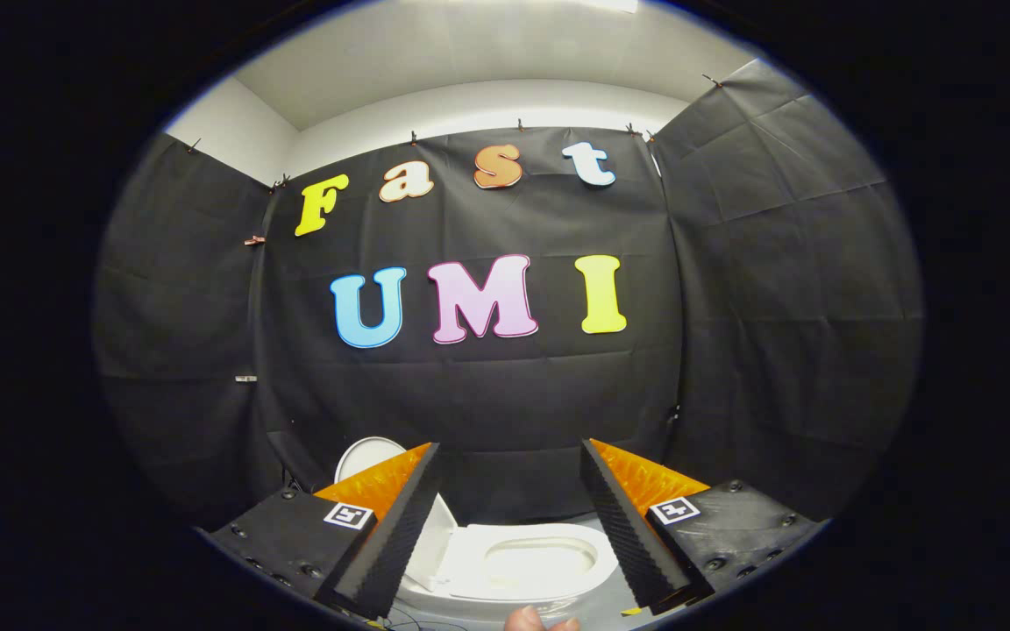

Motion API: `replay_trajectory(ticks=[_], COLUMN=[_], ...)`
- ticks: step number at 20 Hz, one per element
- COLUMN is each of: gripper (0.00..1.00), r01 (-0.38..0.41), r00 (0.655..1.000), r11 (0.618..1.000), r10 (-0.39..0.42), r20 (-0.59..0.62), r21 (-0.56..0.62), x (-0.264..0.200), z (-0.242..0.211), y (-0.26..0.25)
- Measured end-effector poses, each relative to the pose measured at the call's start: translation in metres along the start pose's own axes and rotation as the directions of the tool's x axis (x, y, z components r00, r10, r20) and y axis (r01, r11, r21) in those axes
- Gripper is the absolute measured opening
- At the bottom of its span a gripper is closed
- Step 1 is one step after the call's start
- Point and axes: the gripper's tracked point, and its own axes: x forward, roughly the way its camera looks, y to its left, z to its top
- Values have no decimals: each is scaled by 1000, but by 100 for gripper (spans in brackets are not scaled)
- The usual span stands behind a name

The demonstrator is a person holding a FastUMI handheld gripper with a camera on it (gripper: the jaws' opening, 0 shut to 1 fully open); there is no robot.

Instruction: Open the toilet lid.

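Observation:
A white toilet (pixel 522 561) sits low on the floor, seen between and below my fingers. Its seat ring lies flat around the bowl. The white lid (pixel 366 456) stands raised at the left end of the seat, partly hidden behind my left finger (pixel 400 526). My gripper (pixel 509 445) hangs above the toilet, open wide, with nothing between the fingers and touching nothing.
Black cloth walls (pixel 487 394) close the booth behind the toilet and on both sides. A fingertip of a person's hand (pixel 540 622) shows just under the toilet's near edge. Grey floor (pixel 610 605) lies beside the bowl.

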Motion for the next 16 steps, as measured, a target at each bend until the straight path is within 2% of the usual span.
replay_trajectory(ticks=[8,16], gripper=[99,98], r01=[-16,-25], r00=[1000,1000], r11=[1000,999], r10=[16,25], r20=[22,5], r21=[-24,-24], x=[-35,-44], z=[10,1], y=[-16,-21])
